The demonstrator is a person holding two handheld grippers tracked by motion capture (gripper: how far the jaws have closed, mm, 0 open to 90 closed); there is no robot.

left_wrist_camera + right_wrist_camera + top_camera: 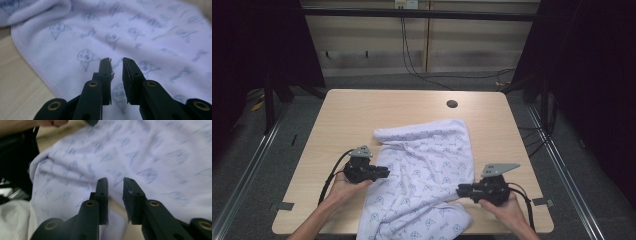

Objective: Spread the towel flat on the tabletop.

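A: Item one, the cloth: white with a pale blue print, lying rumpled across the lower centre of the high view on the table. One end is bunched toward mid-frame, the other hangs over the table's near edge at the bottom.

B: Progress on it?

A: Judged barely begun. Unfolded, not smoothed, no clean edges laid together. All of the spreading or folding looks to be left.

B: Item two, the tools?

A: The left gripper, lower left of the cloth, has its jaws a narrow gap apart over the cloth's hem, with nothing pinched between them. The right gripper, lower right, is likewise slightly parted above the fabric and is clamped on nothing.

B: So neither holds it?

A: Neither; both are poised at opposite side edges.
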